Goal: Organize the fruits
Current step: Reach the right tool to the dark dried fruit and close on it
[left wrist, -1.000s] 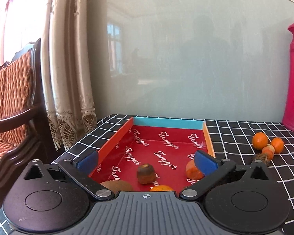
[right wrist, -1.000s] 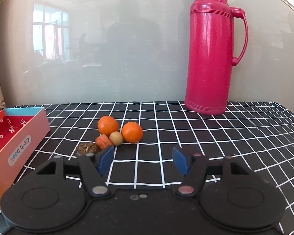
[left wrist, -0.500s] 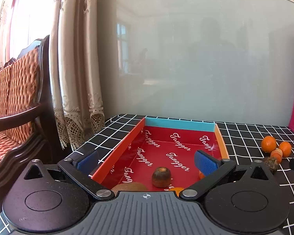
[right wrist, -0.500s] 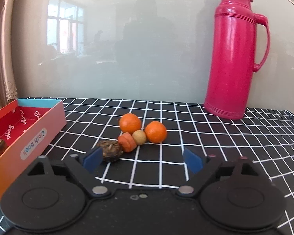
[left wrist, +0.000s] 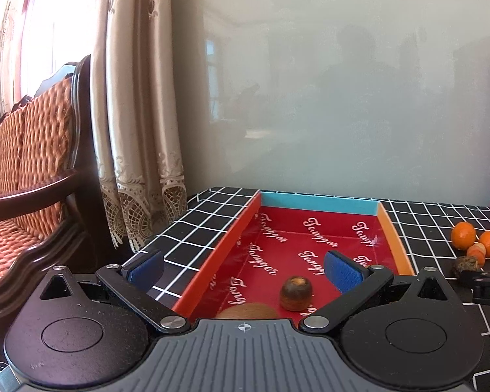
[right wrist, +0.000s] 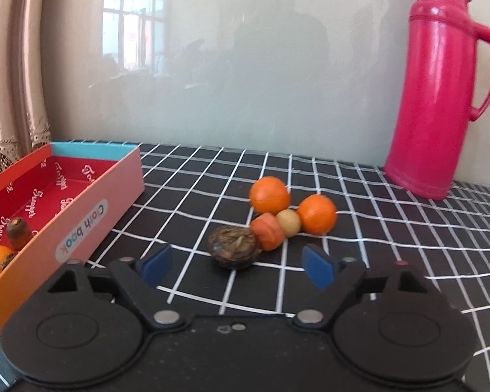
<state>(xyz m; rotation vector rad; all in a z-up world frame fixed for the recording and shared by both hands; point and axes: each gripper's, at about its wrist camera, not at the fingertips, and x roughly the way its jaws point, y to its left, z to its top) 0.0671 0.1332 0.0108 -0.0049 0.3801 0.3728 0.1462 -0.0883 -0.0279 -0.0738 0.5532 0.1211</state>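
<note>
Fingers (right wrist: pixel 318 269) closing, brown fruit (right wrist: pixel 233 246) just beyond them, untouched.

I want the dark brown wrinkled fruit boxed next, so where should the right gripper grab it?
Probably across the rounded middle of the dark brown wrinkled fruit, approaching from the near side. The orange chunk touches its far right, so keep one pad short of that. The closing right gripper holds nothing.

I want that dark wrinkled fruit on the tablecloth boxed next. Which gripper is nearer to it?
Right. The right gripper sits just short of the dark wrinkled fruit, jaws closing, nothing between them yet. The left gripper points into the box, the fruit off to its right.
</note>
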